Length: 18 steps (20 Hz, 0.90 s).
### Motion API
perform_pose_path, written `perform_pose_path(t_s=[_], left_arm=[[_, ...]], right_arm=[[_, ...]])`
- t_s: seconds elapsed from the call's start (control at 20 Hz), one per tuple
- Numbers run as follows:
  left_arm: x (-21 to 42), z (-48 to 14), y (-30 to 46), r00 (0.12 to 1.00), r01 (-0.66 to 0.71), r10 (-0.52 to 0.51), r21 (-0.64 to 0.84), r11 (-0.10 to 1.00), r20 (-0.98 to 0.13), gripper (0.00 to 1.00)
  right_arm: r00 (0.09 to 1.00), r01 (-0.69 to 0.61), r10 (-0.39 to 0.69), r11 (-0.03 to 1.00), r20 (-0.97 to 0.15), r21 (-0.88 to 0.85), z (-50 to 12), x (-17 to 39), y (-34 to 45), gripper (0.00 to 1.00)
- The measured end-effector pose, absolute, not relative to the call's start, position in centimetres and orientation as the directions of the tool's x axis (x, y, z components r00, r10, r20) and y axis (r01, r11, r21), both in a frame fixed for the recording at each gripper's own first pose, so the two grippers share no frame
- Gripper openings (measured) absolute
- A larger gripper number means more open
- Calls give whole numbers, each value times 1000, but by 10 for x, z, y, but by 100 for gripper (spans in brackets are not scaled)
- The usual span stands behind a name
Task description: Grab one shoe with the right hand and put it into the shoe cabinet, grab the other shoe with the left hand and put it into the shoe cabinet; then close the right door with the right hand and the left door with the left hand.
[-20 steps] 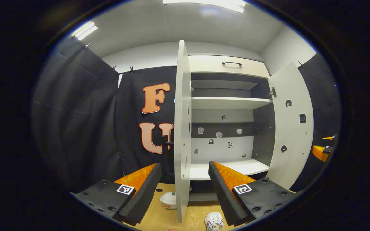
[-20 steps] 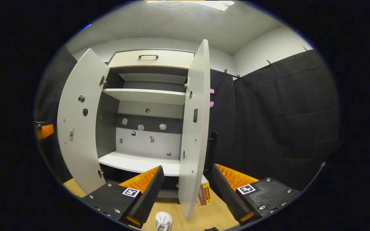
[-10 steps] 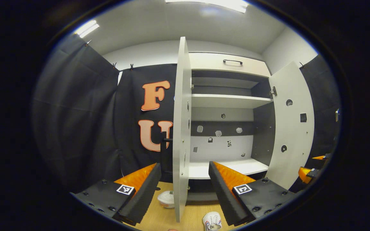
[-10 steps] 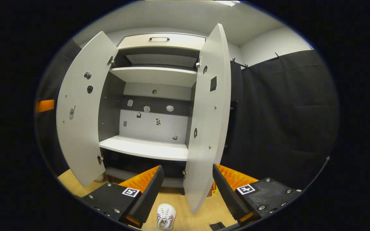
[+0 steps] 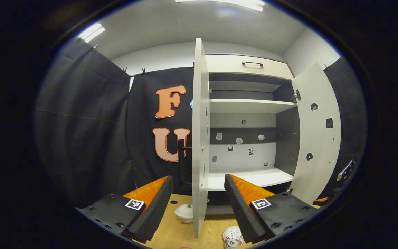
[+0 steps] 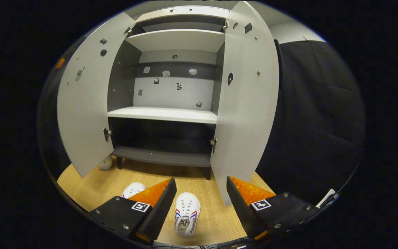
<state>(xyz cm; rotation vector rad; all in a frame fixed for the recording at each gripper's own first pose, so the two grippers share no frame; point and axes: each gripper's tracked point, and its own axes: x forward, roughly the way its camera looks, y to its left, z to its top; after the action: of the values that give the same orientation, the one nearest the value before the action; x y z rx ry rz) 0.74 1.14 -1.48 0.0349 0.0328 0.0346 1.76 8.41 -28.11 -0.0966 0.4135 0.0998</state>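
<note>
In the right gripper view a white shoe point(image 6: 187, 214) with red and blue stripes lies on the wooden floor point(image 6: 92, 183), toe toward the cabinet. My right gripper point(image 6: 200, 204) hangs open above it, nothing between its fingers. A second white shoe point(image 6: 133, 189) lies to its left, partly hidden behind one finger. The shoe cabinet point(image 6: 162, 114) stands open, with its left door point(image 6: 85, 103) and right door point(image 6: 247, 103) swung out. My left gripper point(image 5: 199, 207) is open and faces the edge of the left door point(image 5: 199, 138). One shoe point(image 5: 231, 238) lies low beside its finger.
A small white round object point(image 5: 184, 212) sits on the floor by the left door, also seen as a white object point(image 6: 105, 162) behind that door. Black cloth walls flank the cabinet. A drawer with a handle point(image 5: 252, 64) tops the cabinet, whose shelves point(image 5: 250, 105) are bare.
My right gripper has tipped down toward the floor, so the cabinet rose in its view and both shoes came into sight. My left gripper has shifted only slightly.
</note>
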Motion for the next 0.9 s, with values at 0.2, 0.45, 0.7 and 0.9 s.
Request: perform_pose_path(t_s=[0.2, 0.45, 0.7, 0.9], left_arm=[[3, -18, 26, 997, -68, 70, 49, 997, -42, 96], [3, -25, 39, 991, -108, 112, 59, 992, -67, 97], [2, -25, 43, 989, -128, 133, 75, 989, -68, 97], [2, -31, 41, 988, -127, 133, 77, 989, -82, 96]], right_arm=[[871, -134, 72, 987, -485, -94, -346, 15, 90, 87], [794, -142, 87, 989, -602, -45, -425, 12, 98, 82], [726, -125, 38, 989, -686, -77, -483, 15, 86, 67], [696, -157, 53, 984, -716, -80, -503, 14, 92, 54]])
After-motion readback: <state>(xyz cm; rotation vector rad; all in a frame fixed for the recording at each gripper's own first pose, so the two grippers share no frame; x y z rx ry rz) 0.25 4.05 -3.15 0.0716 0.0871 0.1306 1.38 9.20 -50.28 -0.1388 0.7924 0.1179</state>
